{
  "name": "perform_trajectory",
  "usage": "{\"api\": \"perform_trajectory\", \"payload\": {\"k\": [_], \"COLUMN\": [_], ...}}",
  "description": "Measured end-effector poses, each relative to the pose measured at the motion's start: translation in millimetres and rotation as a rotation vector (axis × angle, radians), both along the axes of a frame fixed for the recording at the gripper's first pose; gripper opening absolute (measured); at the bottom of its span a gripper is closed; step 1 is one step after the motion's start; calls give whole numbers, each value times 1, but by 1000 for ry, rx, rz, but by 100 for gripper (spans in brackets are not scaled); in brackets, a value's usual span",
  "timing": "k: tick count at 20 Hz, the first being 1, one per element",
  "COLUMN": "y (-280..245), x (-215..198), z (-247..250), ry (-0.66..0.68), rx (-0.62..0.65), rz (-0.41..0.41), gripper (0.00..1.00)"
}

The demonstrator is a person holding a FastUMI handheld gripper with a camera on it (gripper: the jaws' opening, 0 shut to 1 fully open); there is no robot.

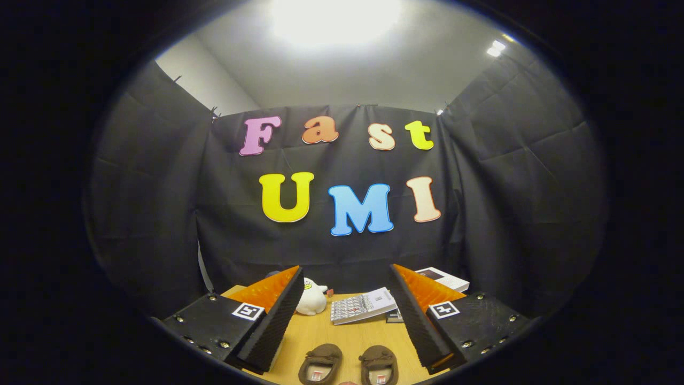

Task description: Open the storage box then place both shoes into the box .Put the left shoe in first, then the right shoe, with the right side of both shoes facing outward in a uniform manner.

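Brown shoes (348, 365) lay paired on counter (342, 334), toes forward; gripper (344, 326) spread wide above, gripping nothing, likely surveying first.

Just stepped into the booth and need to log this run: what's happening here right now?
A person holds a handheld gripper above a wooden table, its fingers open and holding nothing. Two brown shoes lie side by side on the table between the fingers, untouched. Beyond them sit a white plush toy, a calendar-like booklet and a book. No shoe has been picked up yet, so the task looks barely started.
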State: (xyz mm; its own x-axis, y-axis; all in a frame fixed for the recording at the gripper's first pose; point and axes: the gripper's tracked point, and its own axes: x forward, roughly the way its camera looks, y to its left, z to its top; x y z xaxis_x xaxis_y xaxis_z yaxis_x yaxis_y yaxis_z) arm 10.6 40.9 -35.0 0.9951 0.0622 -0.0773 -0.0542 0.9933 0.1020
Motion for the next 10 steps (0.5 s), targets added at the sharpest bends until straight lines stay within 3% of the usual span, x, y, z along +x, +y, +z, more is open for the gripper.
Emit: {"api": "perform_trajectory", "payload": {"k": [6, 10], "y": [26, 42], "x": [0, -1], "z": [-39, -71], "ry": [100, 180], "rx": [198, 247], "rz": [41, 45], "gripper": [98, 98]}}
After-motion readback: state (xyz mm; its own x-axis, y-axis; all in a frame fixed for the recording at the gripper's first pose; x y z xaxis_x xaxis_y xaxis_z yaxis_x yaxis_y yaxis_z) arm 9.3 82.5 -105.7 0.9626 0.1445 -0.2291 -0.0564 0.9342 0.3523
